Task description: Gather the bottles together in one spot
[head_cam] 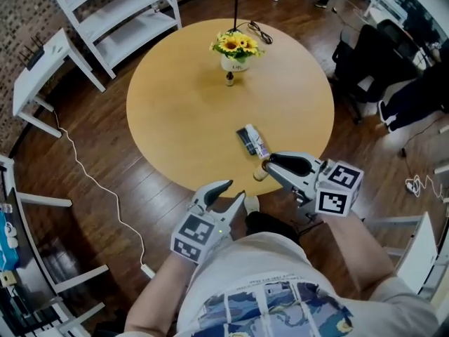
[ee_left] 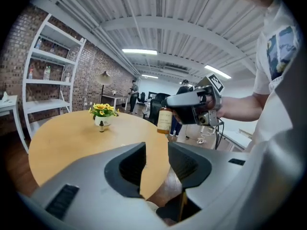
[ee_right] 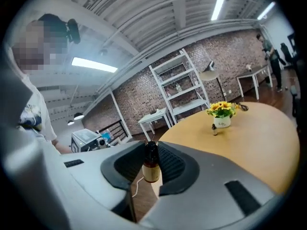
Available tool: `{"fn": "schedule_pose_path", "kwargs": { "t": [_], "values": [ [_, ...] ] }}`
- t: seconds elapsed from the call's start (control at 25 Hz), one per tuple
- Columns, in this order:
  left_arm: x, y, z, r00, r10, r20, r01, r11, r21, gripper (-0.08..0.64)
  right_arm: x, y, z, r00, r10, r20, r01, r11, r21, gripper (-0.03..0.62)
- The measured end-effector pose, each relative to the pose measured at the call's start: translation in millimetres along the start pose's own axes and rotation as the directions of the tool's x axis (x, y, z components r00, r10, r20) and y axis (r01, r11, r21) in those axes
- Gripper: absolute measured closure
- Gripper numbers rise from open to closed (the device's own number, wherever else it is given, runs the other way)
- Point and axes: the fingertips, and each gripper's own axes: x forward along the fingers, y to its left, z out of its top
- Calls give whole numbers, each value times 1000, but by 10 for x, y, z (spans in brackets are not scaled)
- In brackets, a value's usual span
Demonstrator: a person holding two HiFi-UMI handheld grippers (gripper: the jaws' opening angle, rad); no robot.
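Head view: grips a small amber bottle in the right gripper at the near edge of the table, just short of a lying bottle whose long axis slants away across the top. Leaves the left gripper parted and empty, farther back.

Left gripper view: frames only tabletop between spread jaws.

Right gripper view: pinches the dark neck, bottle upright; puts the dropper bottle by the flowerpot ahead-right, well apart. Probably nearer the right hand.
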Motion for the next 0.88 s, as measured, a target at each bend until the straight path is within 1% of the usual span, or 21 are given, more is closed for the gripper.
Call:
{"fn": "schedule_pose_path", "kwargs": {
  "t": [0.08,0.16,0.24,0.36,0.44,0.56,0.72,0.88],
  "values": [
    [-32,-6,-102,999,2,-34,-3,999,-46,410,-68,-83,0,1000,-28,-14,27,999,-46,506],
    [-41,43,-106,999,10,-43,-14,995,-95,410,-103,-220,55,999,-48,-20,47,996,-74,506],
    [-41,146,-54,999,38,-39,-43,990,-133,410,-82,-403,128,997,-69,-35,65,991,-119,506],
    [-4,329,39,996,88,-13,-89,980,-178,411,33,-746,236,993,-99,-64,84,976,-203,506],
    [61,458,105,993,114,-9,-114,972,-206,411,151,-1014,314,991,-109,-78,88,968,-234,506],
    [150,655,190,987,160,-19,-159,954,-254,411,367,-1391,399,988,-110,-111,77,959,-272,506],
    [274,870,218,974,217,-58,-225,931,-288,411,647,-1812,498,986,-99,-137,51,947,-316,506],
    [408,963,204,965,247,-89,-262,902,-344,411,916,-2298,534,985,-100,-142,53,950,-308,506]
  ]
}}
